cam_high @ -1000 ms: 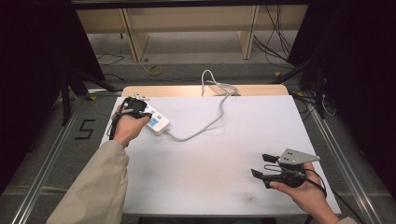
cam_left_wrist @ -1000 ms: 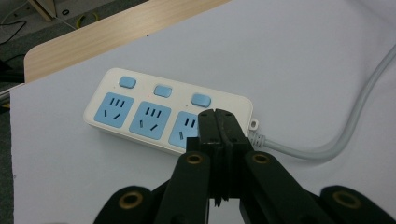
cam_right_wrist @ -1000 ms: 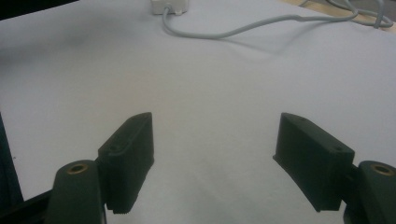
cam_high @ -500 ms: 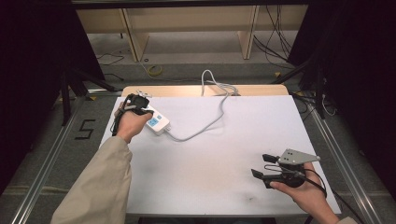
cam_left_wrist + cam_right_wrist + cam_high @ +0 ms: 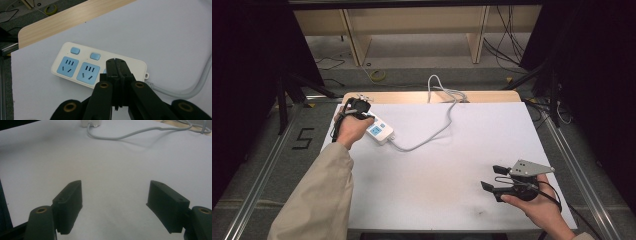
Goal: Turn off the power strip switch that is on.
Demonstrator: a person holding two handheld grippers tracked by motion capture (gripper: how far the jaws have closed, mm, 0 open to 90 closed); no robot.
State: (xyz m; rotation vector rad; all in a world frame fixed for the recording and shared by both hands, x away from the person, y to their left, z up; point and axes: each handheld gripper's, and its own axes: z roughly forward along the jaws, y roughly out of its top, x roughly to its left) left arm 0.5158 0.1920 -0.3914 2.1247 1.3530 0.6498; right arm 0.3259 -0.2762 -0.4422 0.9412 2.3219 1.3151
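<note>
A white power strip (image 5: 380,131) with blue sockets lies at the table's far left, and its grey cable (image 5: 432,132) loops toward the far edge. My left gripper (image 5: 358,107) hovers at the strip's left end. In the left gripper view its jaws are pressed together, the left gripper (image 5: 116,62) covering the spot beside two blue buttons on the power strip (image 5: 72,67). I cannot tell whether the tips touch the strip. My right gripper (image 5: 493,177) rests near the front right, open and holding nothing. The right gripper (image 5: 115,195) faces bare white table.
A white sheet (image 5: 452,165) covers the table, with a wooden strip (image 5: 412,97) along the far edge. Wooden shelving (image 5: 412,20) and floor cables lie beyond. Metal rails (image 5: 584,175) run along both sides.
My left gripper has shifted slightly toward the far edge over the power strip. The right gripper has stayed still.
</note>
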